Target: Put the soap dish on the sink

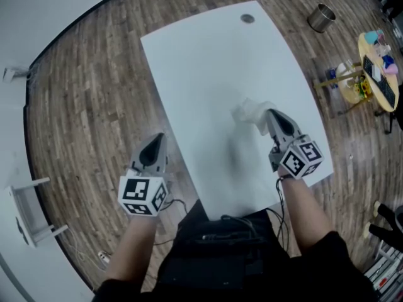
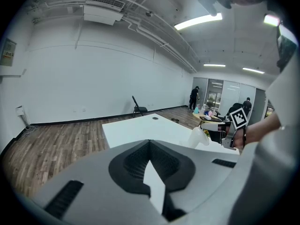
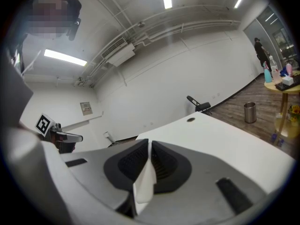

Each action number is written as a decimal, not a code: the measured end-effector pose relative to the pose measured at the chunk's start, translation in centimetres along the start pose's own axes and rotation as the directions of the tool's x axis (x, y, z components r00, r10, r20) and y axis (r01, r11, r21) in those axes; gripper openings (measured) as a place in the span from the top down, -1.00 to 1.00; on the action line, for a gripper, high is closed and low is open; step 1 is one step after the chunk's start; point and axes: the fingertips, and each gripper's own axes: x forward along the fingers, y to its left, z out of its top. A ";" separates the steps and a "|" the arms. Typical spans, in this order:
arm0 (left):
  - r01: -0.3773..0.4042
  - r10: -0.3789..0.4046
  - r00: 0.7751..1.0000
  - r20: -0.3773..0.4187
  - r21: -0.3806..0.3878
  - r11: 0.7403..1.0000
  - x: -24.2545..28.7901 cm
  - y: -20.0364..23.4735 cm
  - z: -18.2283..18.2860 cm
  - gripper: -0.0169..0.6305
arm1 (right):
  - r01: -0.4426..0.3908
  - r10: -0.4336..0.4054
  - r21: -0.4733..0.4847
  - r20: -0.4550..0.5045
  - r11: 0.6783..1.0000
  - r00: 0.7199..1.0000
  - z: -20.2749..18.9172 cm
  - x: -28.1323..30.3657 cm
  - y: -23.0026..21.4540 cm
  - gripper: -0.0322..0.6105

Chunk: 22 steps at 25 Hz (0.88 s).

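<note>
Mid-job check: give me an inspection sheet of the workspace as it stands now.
Surface: white table, one grommet hole near its far end.
Job's things: white soap dish held over the table; no sink seen.
Clutter: nothing seen on the table.
Grippers: right gripper jaws shut on the soap dish; left gripper jaws together, empty, off the table's left edge.
Cables: black cables at the table's near edge.
Surroundings: wood floor, metal bin, cluttered round table.

Table (image 1: 208, 55) lies open beyond the soap dish (image 1: 249, 112) — metal can (image 1: 322, 17) off it.
</note>
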 end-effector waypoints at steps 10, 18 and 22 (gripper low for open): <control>-0.009 0.009 1.000 -0.004 -0.004 1.000 -0.5 0.0 -0.4 0.98 | 0.001 -0.001 0.001 -0.015 1.000 1.000 -0.9 -0.5 0.2 0.82; -0.005 0.005 1.000 0.000 0.005 1.000 -0.9 -0.1 -0.2 0.98 | -0.001 0.001 0.000 -0.019 1.000 1.000 -1.6 -0.5 0.8 0.82; 0.001 -0.001 1.000 -0.001 0.009 1.000 -1.1 -0.6 -0.3 0.98 | 0.003 -0.003 0.004 -0.022 1.000 1.000 -1.8 -0.9 0.8 0.82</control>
